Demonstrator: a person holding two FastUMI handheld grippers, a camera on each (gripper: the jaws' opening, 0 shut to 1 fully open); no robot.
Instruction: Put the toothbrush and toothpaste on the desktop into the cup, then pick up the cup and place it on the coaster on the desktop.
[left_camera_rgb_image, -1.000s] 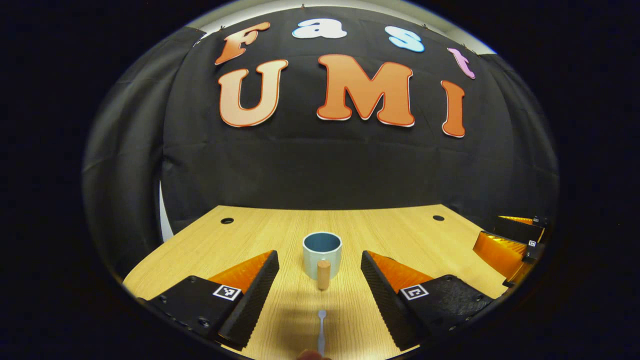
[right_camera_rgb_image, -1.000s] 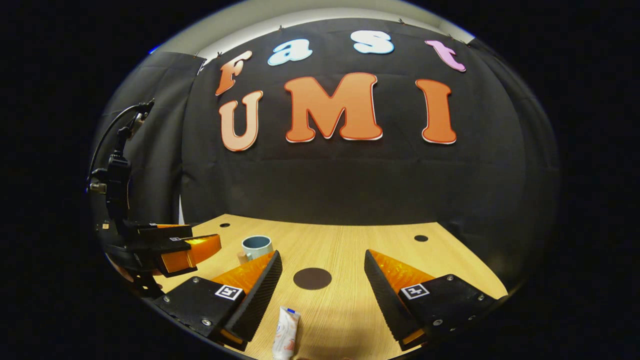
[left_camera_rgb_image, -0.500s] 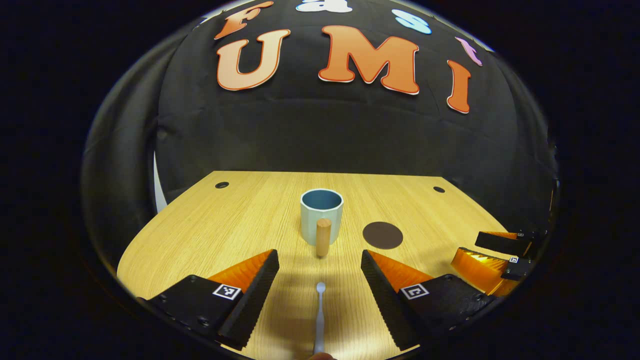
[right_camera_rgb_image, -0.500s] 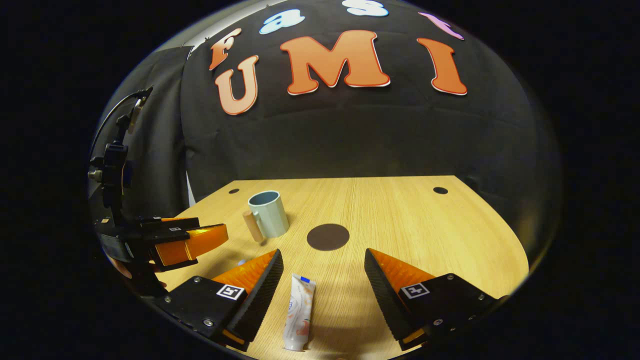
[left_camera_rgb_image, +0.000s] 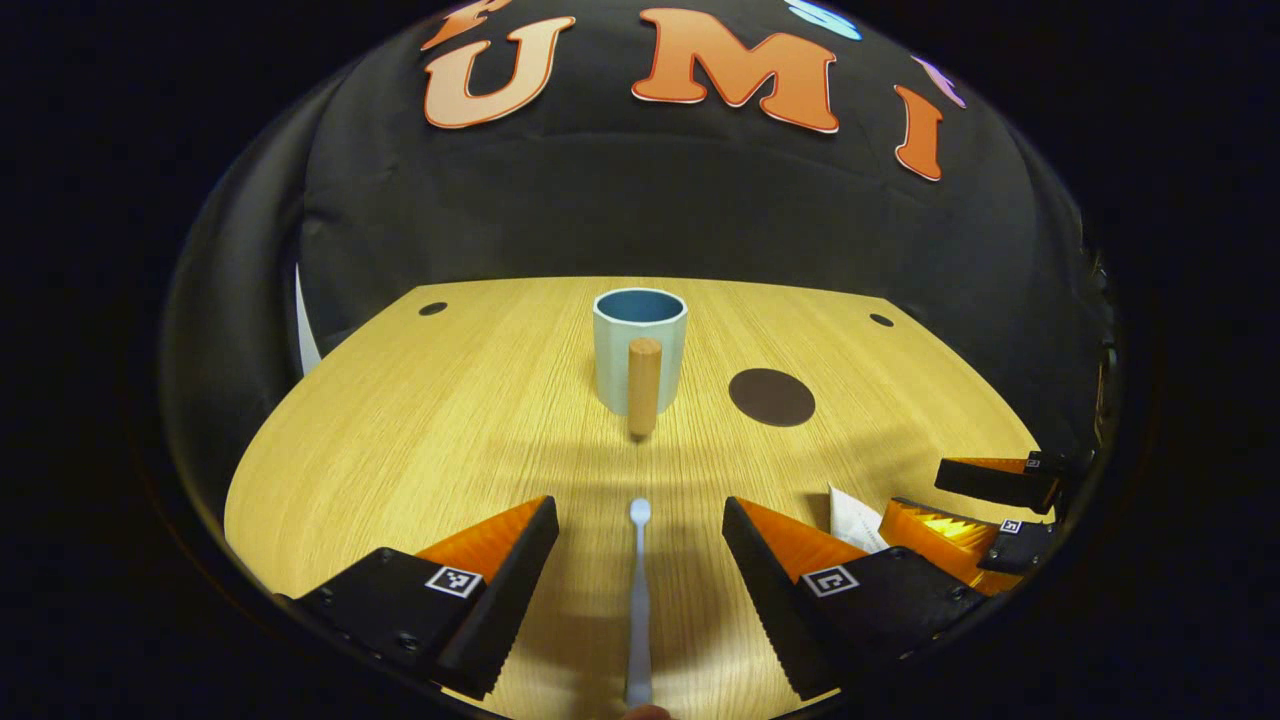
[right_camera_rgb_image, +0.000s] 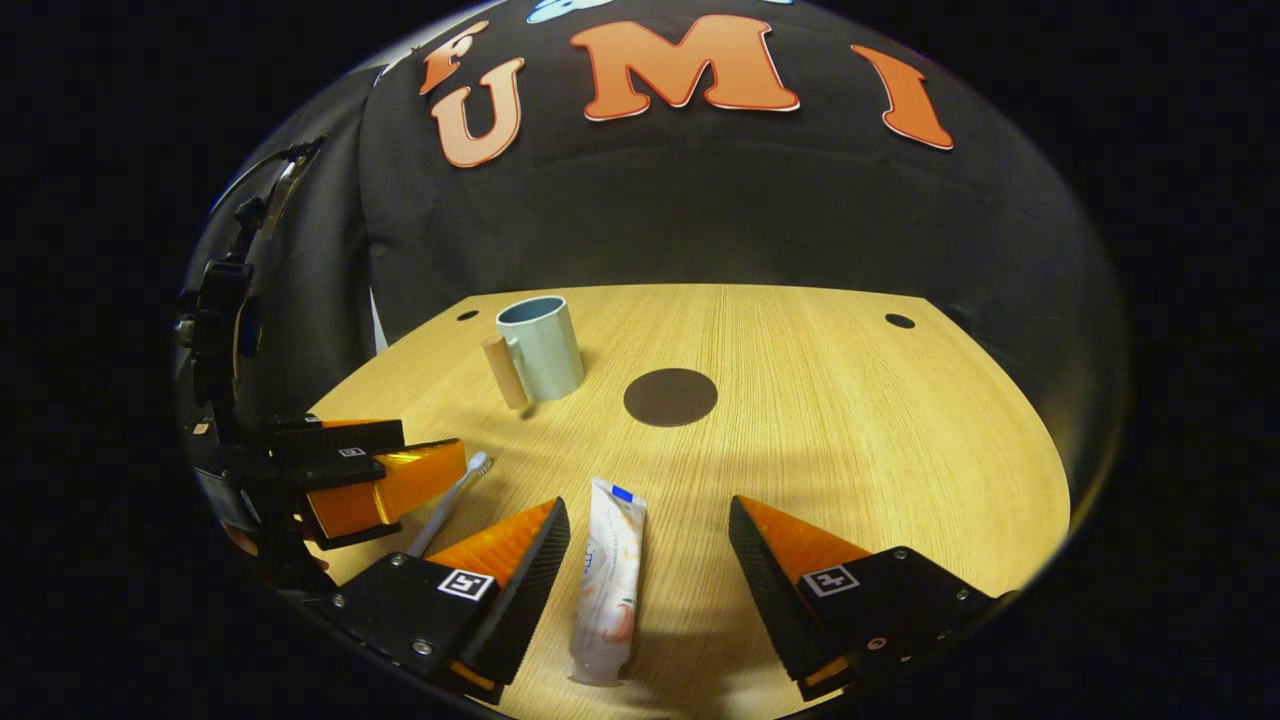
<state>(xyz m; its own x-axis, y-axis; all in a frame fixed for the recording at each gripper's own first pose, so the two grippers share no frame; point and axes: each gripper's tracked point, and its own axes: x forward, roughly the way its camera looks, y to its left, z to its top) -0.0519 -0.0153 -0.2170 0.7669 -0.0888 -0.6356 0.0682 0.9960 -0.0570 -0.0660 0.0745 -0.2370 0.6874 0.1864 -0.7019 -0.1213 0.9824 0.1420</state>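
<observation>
A wooden desktop (left_camera_rgb_image: 420, 420) with a fine straight grain and a rounded front edge carries everything; two small dark round holes sit near its back corners. Behind it hangs the black cloth wall (left_camera_rgb_image: 650, 220), soft and slightly creased.

The left gripper (left_camera_rgb_image: 640, 560) hovers low over the desktop with its two wedge-shaped fingers spread wide, their inner faces ribbed, touching nothing. In the right gripper view it shows at the left edge (right_camera_rgb_image: 400, 480). The right gripper (right_camera_rgb_image: 650, 560) is likewise spread wide and holds nothing; in the left gripper view it shows at the right edge (left_camera_rgb_image: 980, 510).

The cup (left_camera_rgb_image: 640, 345) stands upright toward the back of the desktop, a smooth pale blue cylinder with a darker blue inside and a straight round wooden peg for a handle, facing the left gripper. Just to its right lies the coaster (left_camera_rgb_image: 771, 397), a flat dark brown disc, apart from the cup.

The toothpaste (right_camera_rgb_image: 608, 580), a soft white flattened tube with a printed face, lies flat between the right gripper's fingers, untouched. The toothbrush (left_camera_rgb_image: 638, 600), a thin pale plastic stick with a small rounded tip, lies flat between the left gripper's fingers, pointing toward the cup.
</observation>
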